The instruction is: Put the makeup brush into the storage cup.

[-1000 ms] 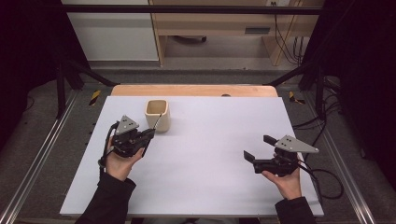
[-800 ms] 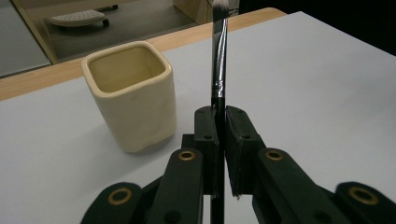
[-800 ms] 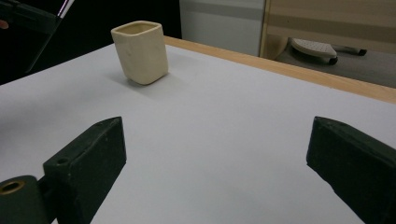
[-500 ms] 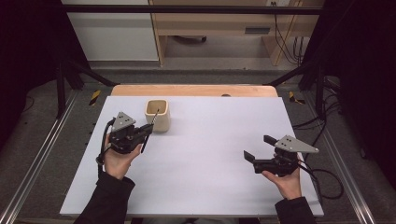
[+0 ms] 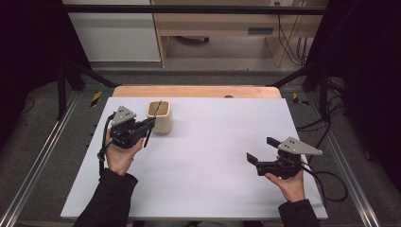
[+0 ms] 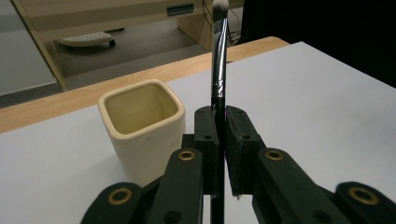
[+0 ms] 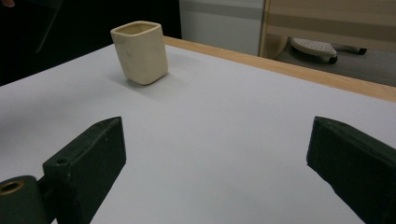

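A cream square cup (image 5: 160, 116) (image 6: 140, 126) (image 7: 140, 52) stands empty at the back left of the white table (image 5: 213, 161). My left gripper (image 5: 150, 124) (image 6: 222, 140) is shut on a thin black make-up brush (image 6: 218, 70) (image 5: 152, 122), held upright with its pale bristles at the top. The brush hangs just beside the cup's near side, above the rim. My right gripper (image 5: 262, 150) (image 7: 215, 158) rests low over the table at the right, jaws wide open, nothing between them, aimed toward the cup.
A wooden strip (image 5: 198, 91) edges the table's far side. Metal rails (image 5: 33, 165) run along the left and right. A cable (image 5: 331, 182) trails from the right gripper. Beyond the table are a wooden desk frame (image 5: 213, 28) and floor.
My left hand has carried the brush up and right, closer to the cup. The right hand has stayed put.
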A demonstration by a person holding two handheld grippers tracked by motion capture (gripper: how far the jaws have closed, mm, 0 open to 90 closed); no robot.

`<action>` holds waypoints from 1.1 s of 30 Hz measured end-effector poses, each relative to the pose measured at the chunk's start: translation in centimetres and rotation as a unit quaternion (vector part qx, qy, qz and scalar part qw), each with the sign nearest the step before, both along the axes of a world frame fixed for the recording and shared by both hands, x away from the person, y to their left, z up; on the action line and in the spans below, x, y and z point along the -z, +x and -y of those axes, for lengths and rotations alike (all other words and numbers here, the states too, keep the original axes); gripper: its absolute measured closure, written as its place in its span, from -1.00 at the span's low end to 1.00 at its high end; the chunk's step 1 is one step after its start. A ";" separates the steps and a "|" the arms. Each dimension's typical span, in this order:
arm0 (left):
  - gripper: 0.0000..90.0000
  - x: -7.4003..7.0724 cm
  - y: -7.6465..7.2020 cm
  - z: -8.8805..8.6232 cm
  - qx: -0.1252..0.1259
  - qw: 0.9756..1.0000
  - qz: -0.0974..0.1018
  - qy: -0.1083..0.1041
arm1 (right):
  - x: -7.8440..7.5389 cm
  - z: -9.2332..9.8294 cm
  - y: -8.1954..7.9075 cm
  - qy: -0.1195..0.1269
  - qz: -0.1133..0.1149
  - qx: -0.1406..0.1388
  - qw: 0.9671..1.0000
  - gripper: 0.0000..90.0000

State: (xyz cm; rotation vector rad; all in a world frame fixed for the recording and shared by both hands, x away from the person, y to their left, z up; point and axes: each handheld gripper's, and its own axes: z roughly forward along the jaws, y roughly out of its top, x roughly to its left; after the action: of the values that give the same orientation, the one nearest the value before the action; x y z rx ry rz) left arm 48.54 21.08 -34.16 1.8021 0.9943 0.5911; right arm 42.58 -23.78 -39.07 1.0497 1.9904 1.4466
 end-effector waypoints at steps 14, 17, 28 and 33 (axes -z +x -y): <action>0.87 -0.9 1.9 0.4 -0.007 1.000 0.005 -0.015 | 0.0 -0.1 0.0 0.002 -0.003 0.001 1.000 -0.89; 0.87 -1.1 2.4 0.5 -0.007 1.000 0.006 -0.019 | 0.0 0.0 0.0 0.001 -0.002 0.001 1.000 -0.89; 0.87 -2.2 4.1 0.7 -0.013 0.999 0.020 -0.021 | 0.0 0.1 0.1 0.001 -0.001 0.001 1.000 -0.89; 0.87 -2.5 4.8 0.8 -0.014 0.999 0.020 -0.028 | -0.1 0.2 0.0 0.004 0.001 0.002 1.000 -0.89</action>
State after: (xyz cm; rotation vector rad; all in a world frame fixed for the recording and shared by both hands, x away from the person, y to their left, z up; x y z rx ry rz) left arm 53.36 20.33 -31.68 1.7239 1.0015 0.6081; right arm 42.57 -23.99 -38.92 1.0550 1.9826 1.4542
